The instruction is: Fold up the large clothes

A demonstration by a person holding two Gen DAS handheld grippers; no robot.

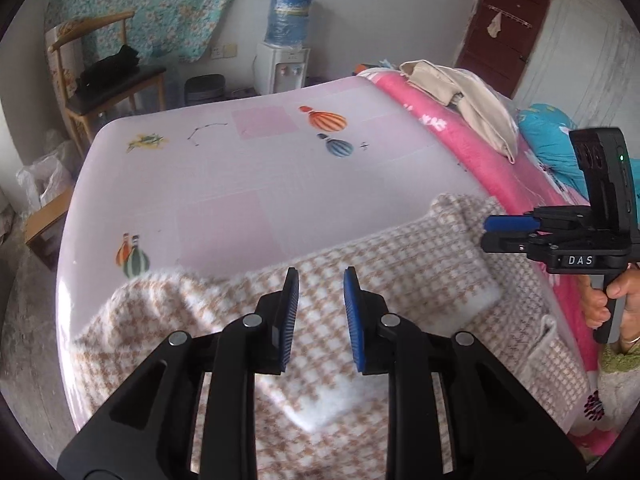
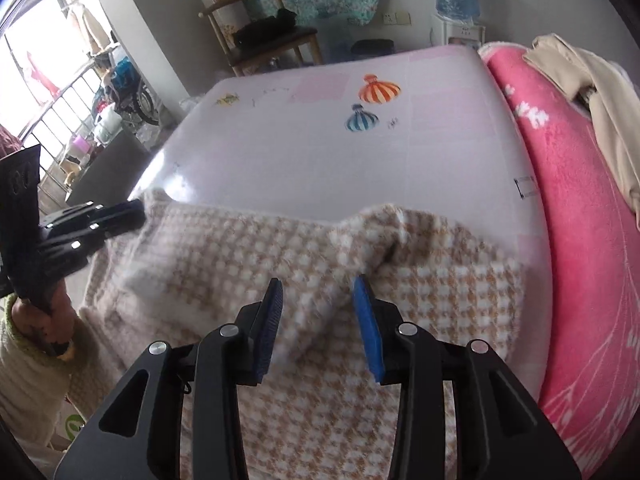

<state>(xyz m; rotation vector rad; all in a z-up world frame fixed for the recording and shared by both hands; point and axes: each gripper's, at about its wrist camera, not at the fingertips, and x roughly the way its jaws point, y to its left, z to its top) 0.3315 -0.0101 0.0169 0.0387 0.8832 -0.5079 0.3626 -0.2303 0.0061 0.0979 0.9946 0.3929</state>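
I saw pale walls, a wooden chair (image 1: 108, 76) beside a water dispenser (image 1: 282, 68), a dark red door (image 1: 504, 28), and daylight through a barred window (image 2: 44, 92) on the left.

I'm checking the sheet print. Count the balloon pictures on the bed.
3: an orange balloon and a blue balloon at the far side, a balloon pair by the checked garment, which may hide more.

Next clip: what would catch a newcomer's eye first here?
The tan-and-white checked garment spread over the near end of the pale table, under both grippers. Next, the hot-air balloon prints farther along the table. Then the bright pink blanket along the table's right side, with beige clothing on top.
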